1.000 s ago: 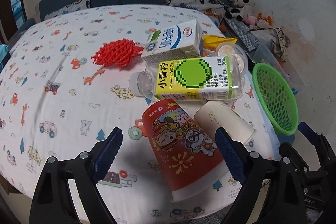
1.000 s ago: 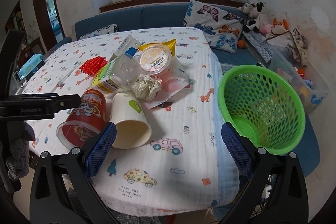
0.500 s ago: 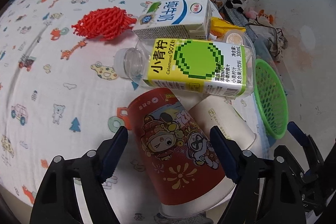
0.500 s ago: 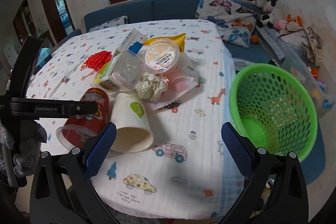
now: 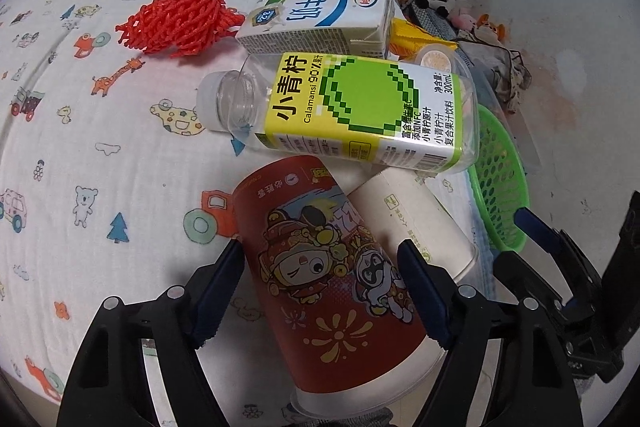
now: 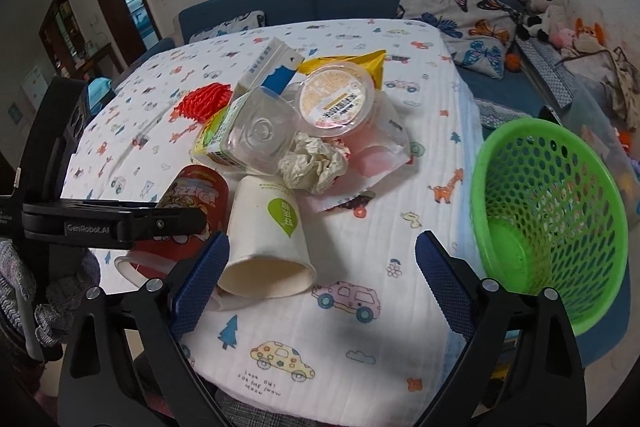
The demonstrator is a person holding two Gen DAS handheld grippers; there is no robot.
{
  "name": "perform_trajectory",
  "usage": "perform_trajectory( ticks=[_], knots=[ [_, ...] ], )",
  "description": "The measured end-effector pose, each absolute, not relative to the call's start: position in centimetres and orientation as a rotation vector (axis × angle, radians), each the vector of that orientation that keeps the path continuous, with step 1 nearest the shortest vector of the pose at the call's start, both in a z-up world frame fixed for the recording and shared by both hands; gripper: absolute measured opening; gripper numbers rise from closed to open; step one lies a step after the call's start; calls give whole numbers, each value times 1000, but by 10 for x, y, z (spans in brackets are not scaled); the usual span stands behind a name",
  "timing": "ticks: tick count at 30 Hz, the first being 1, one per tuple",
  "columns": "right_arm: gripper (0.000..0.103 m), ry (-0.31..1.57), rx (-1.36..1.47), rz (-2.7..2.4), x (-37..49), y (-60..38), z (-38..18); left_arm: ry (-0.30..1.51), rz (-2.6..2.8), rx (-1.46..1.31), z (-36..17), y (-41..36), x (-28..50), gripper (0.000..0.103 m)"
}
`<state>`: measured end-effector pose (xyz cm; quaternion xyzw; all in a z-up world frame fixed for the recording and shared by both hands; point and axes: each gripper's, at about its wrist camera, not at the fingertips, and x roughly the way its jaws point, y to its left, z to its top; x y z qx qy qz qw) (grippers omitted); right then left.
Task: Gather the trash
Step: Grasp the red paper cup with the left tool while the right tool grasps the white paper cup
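Observation:
A red printed paper cup (image 5: 332, 279) lies on its side on the cloth-covered table (image 5: 80, 147). My left gripper (image 5: 320, 283) is open with a finger on each side of the cup, close to its walls. A white paper cup (image 5: 416, 223) lies against it, also in the right wrist view (image 6: 268, 231). Behind are a juice bottle (image 5: 352, 111), a milk carton (image 5: 320, 15) and a red foam net (image 5: 176, 23). My right gripper (image 6: 320, 287) is open and empty over the table's front edge. A green basket (image 6: 552, 211) stands at the right.
A round lidded cup (image 6: 336, 99), crumpled paper (image 6: 312, 167), a pink wrapper (image 6: 372, 159) and a yellow packet (image 6: 348, 61) lie in the pile. A blue sofa with a butterfly pillow (image 6: 456, 3) and plush toys (image 6: 548, 11) is behind.
My left gripper has moved forward and down so its fingers now straddle the red cup, and they have narrowed. My right gripper has shifted slightly; it stays open.

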<state>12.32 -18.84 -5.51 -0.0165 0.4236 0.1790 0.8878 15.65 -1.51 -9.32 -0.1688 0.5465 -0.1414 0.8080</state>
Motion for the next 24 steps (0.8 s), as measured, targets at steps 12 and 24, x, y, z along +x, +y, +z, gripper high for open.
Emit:
perform_trajectory(
  ticks=[12, 24],
  knots=[
    [81, 987, -66, 462, 143, -161, -72, 1143, -337, -330, -81, 4, 142, 65],
    [74, 1078, -119, 510, 166, -131, -97, 1120, -337, -328, -73, 33, 136, 62]
  ],
)
